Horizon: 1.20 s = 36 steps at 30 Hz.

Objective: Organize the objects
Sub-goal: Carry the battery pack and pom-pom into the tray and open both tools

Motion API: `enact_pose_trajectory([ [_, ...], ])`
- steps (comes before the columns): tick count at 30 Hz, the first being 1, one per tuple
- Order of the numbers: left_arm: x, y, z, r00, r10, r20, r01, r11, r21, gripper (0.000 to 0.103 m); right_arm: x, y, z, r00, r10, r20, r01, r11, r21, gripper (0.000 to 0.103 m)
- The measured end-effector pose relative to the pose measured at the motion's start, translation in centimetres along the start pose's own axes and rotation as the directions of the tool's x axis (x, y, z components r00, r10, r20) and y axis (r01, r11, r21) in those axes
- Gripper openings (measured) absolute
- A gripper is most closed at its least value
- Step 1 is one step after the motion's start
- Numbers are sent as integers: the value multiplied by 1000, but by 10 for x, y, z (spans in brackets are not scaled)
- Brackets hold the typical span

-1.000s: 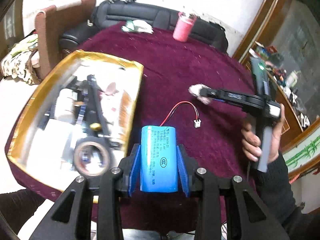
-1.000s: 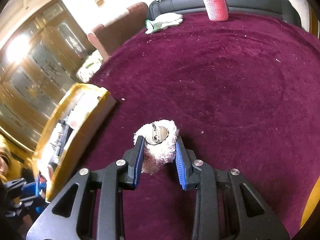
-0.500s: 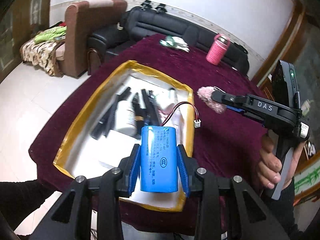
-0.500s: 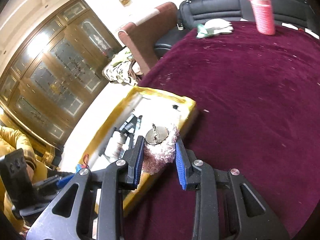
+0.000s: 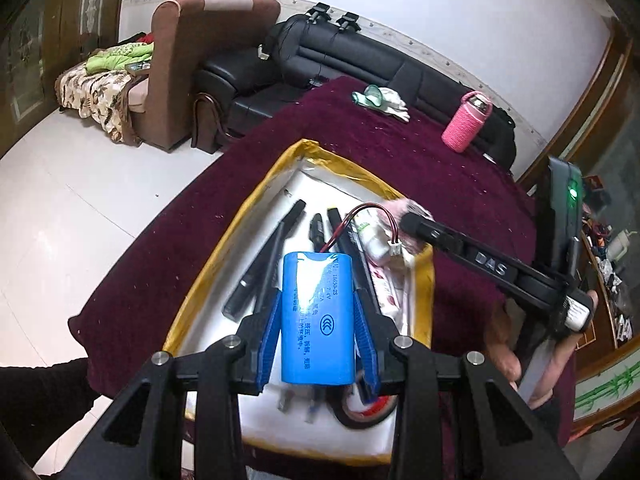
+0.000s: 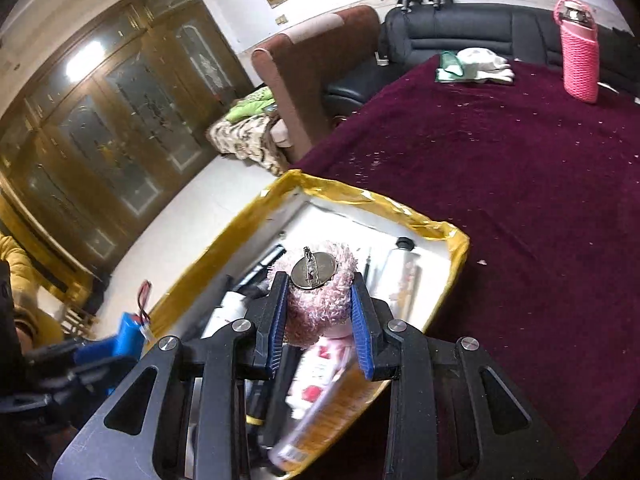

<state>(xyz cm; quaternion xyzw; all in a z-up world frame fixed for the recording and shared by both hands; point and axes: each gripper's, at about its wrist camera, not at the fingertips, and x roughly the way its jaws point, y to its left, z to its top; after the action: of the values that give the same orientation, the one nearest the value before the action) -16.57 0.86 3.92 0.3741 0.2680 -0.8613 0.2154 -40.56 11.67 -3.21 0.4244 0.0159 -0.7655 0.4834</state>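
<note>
A blue cylindrical battery pack with red and black leads is clamped in my left gripper, which hovers above the near part of the yellow-rimmed white box. My right gripper is shut on a fluffy pink brooch with a round metal pin back, held above the box near its right wall. In the left wrist view the right gripper reaches in from the right over the box's far right corner. The right wrist view shows the battery low at the left.
Black pens, a white tube, a pink printed packet and a roll of dark tape lie in the box. On the maroon tablecloth stand a pink bottle and a crumpled cloth. Sofas stand beyond.
Both grippers have travelled from over the bare cloth to above the box, keeping their loads. The box now lies under both.
</note>
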Motion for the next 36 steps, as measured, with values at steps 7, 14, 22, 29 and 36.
enact_pose_trajectory([
  [7,28,0,30,999,30,-25,-29,999,23,35,13,-6,-1,999,-24,-33,24,1000,-1,30],
  [14,69,-16,65,997,39,-61,-33,995,93,35,17,-24,4,998,-66,-13,67,995,77,30],
  [22,109,-28,90,991,87,-105,-70,985,155,35,26,-27,4,994,-100,-34,103,990,95,30],
  [29,139,-26,89,976,132,-172,-100,978,184,35,27,-24,4,992,-122,-40,125,989,83,31],
  [36,120,-30,82,984,149,-96,-129,972,195,45,30,-14,3,989,-145,-36,147,988,41,43],
])
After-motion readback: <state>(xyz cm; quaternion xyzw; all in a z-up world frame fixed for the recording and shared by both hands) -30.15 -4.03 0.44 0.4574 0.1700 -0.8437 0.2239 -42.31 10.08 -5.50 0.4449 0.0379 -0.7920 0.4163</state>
